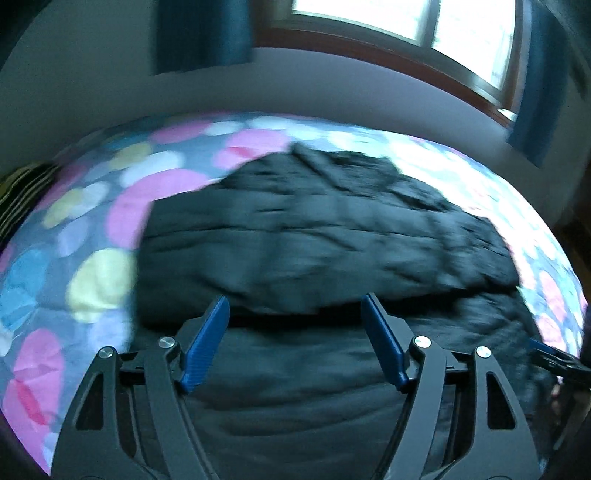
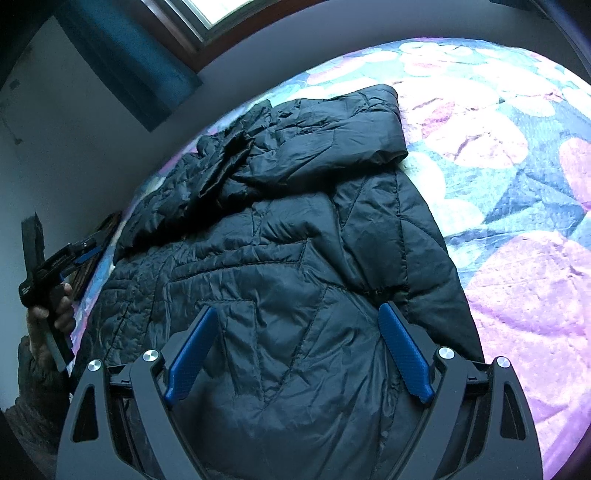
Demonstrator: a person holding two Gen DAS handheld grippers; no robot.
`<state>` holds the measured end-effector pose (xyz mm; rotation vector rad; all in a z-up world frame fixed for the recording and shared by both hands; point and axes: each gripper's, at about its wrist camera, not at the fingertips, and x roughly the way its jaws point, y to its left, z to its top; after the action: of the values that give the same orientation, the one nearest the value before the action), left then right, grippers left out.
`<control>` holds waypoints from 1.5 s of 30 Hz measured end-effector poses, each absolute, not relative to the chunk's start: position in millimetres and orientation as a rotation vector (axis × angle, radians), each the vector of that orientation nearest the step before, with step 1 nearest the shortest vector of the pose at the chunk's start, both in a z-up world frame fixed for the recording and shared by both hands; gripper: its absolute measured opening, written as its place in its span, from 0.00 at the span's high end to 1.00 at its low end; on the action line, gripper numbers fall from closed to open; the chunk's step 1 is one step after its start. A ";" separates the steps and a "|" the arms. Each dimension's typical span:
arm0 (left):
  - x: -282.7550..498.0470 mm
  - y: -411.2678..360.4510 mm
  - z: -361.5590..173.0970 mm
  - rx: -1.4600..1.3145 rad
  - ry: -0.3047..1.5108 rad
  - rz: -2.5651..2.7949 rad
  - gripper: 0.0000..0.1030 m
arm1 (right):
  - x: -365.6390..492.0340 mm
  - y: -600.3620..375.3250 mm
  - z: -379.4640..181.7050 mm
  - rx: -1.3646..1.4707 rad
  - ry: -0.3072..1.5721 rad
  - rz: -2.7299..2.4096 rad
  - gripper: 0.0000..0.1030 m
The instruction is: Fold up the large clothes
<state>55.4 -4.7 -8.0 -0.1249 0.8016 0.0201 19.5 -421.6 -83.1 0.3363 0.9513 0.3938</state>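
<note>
A black quilted puffer jacket [image 2: 280, 258] lies spread on a bedspread [image 2: 517, 184] printed with pastel circles. One sleeve [image 2: 332, 136] lies folded across its upper part. My right gripper [image 2: 298, 308] hovers open over the jacket's body, with nothing between its blue pads. In the blurred left wrist view the jacket [image 1: 314, 229] fills the middle. My left gripper [image 1: 294, 299] is open above its near edge and holds nothing. A hand [image 2: 55, 306] holds the left gripper [image 2: 85, 247] beyond the bed's left edge.
A window [image 1: 406, 18] with a brown frame and teal curtains [image 1: 203, 33] sits in the grey wall behind the bed. A striped item [image 1: 22, 199] lies at the bed's far left. Bare bedspread [image 1: 74, 240] surrounds the jacket.
</note>
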 end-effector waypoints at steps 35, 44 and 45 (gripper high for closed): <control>143.4 125.2 -57.1 -0.277 0.875 0.158 0.55 | 178.2 -316.7 -91.1 0.414 1.100 0.499 0.73; 163.1 145.1 -81.6 -0.360 0.920 0.188 0.44 | 178.5 -323.9 -95.5 0.430 1.087 0.514 0.73; 162.9 142.8 -81.5 -0.341 0.915 0.189 0.43 | 178.4 -324.6 -95.9 0.435 1.085 0.517 0.73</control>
<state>162.9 142.8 -81.5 -0.3408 0.9154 0.1889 178.4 -324.6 -95.9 0.4351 1.0849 0.5174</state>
